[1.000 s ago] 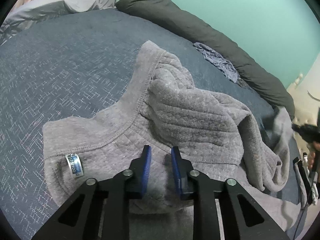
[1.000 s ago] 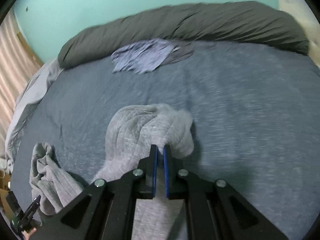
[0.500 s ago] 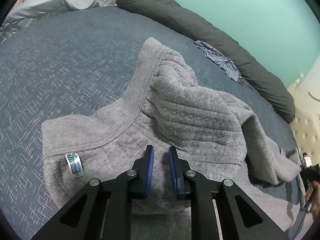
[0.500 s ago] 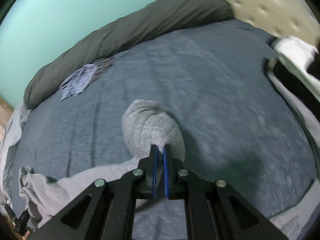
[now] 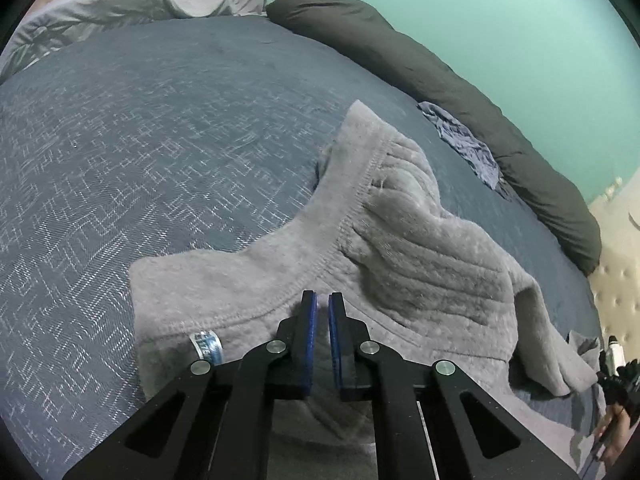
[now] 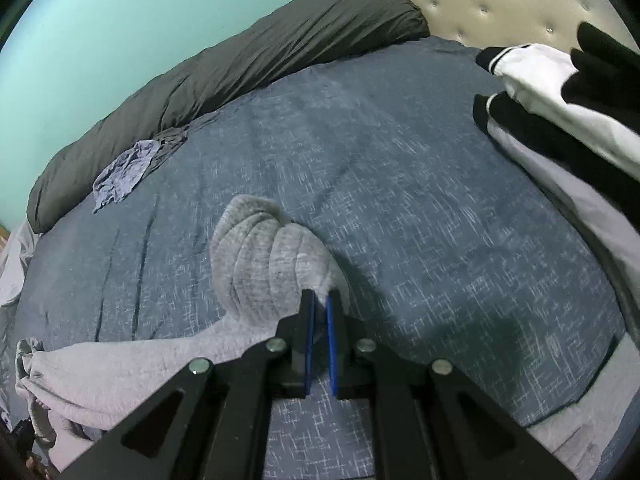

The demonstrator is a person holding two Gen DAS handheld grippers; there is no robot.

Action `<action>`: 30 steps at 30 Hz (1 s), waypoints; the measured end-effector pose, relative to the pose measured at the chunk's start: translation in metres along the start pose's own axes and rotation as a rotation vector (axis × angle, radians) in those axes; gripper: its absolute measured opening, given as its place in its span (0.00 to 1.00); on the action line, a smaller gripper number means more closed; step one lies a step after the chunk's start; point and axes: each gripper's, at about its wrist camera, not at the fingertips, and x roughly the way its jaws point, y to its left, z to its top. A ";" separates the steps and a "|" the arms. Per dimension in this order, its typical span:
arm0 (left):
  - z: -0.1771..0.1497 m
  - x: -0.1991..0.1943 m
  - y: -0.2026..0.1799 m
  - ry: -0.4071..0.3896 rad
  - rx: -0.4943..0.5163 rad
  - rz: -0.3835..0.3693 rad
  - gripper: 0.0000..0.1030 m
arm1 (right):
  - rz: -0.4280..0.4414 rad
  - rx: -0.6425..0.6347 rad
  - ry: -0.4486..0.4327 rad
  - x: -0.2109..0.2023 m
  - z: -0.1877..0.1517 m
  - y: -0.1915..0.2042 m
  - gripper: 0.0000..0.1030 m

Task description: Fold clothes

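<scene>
Grey sweatshirt (image 5: 400,264) lies spread on the blue bedspread (image 5: 160,140), its collar seam and a small blue-and-white label (image 5: 206,346) near the left gripper (image 5: 323,300). That gripper points steeply down at the cloth just below the collar. Its jaws have just been closing and now stand almost together, with only a thin slit between the blue pads (image 5: 310,320); they appear to pinch a fold of the sweatshirt there, though the fabric inside the slit is hard to make out.

In the right wrist view, the right gripper (image 6: 319,300) also tilts steeply down, low over the bedspread (image 6: 400,200). Its jaws are nearly closed on the ribbed end of the sweatshirt (image 6: 260,256), seemingly a cuff or hem, which bunches up in a rounded lump just ahead of the fingertips. From there a grey sleeve-like length (image 6: 120,364) trails off toward the lower left of that view, stretched out across the bed.

Along the far edge of the bed runs a dark grey rolled duvet (image 6: 220,64), with a crumpled blue cloth (image 6: 120,176) lying against it. Black-and-white clothes (image 6: 552,92) are stacked at the right, beside a tufted cream headboard (image 6: 500,0). At the lower right edge of the left wrist view, part of a hand (image 5: 612,432) shows with the other gripper's dark body.
</scene>
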 end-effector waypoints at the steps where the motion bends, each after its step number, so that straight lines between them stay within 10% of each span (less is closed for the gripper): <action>1: 0.000 0.001 0.000 0.009 0.001 -0.002 0.06 | -0.002 0.001 0.011 0.002 0.001 -0.001 0.05; 15: -0.004 0.000 0.004 0.029 -0.016 0.020 0.07 | 0.065 -0.028 0.182 0.013 -0.026 -0.021 0.07; 19: -0.006 0.001 0.000 0.025 -0.007 0.025 0.07 | 0.052 0.011 0.055 -0.007 -0.012 -0.032 0.32; 23: -0.006 0.002 -0.006 0.019 0.005 0.024 0.07 | 0.096 0.013 -0.006 -0.009 0.010 -0.028 0.35; 30: -0.008 0.003 -0.010 0.018 0.016 0.031 0.07 | 0.053 0.104 0.123 0.048 0.037 -0.021 0.52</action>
